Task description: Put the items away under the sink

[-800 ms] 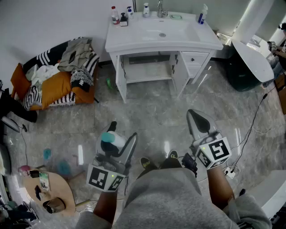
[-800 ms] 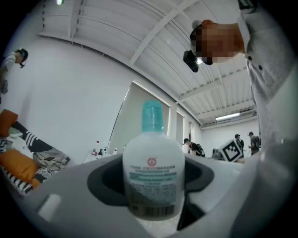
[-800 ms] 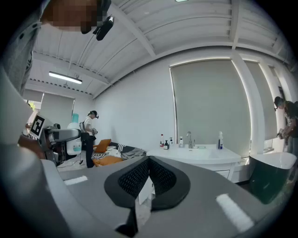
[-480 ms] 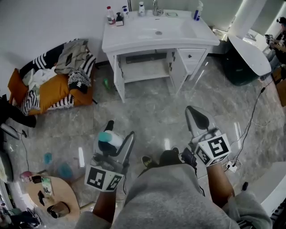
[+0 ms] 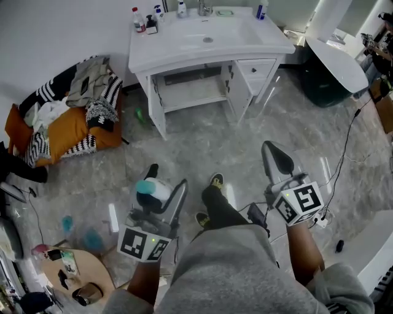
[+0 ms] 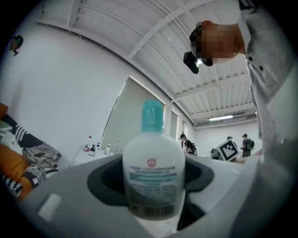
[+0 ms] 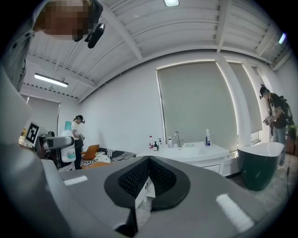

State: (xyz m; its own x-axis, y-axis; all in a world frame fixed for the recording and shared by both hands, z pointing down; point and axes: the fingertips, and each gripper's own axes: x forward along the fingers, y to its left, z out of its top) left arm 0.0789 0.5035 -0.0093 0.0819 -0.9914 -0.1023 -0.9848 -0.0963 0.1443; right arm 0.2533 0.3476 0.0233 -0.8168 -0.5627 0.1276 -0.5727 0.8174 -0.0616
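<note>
My left gripper (image 5: 166, 181) is shut on a white bottle with a teal cap (image 5: 152, 191), held low in front of me over the floor. In the left gripper view the bottle (image 6: 153, 174) stands upright between the jaws, label facing the camera. My right gripper (image 5: 274, 154) is shut with nothing in it; its dark pads (image 7: 139, 179) meet. The white sink vanity (image 5: 245, 46) stands ahead against the wall. Its under-sink cabinet (image 5: 191, 92) has both doors open and shows a bare shelf. Both grippers are well short of it.
Several bottles (image 5: 142, 21) and a blue one (image 5: 262, 9) stand on the sink top. A heap of clothes on an orange cushion (image 5: 61, 119) lies left. A dark green tub (image 5: 334, 76) is right, with a cable (image 5: 351, 153) on the floor. A round wooden table (image 5: 80, 273) is near left.
The person's foot has stepped forward between the grippers and the view has shifted. Both grippers keep their pose, the left still holding the bottle.
</note>
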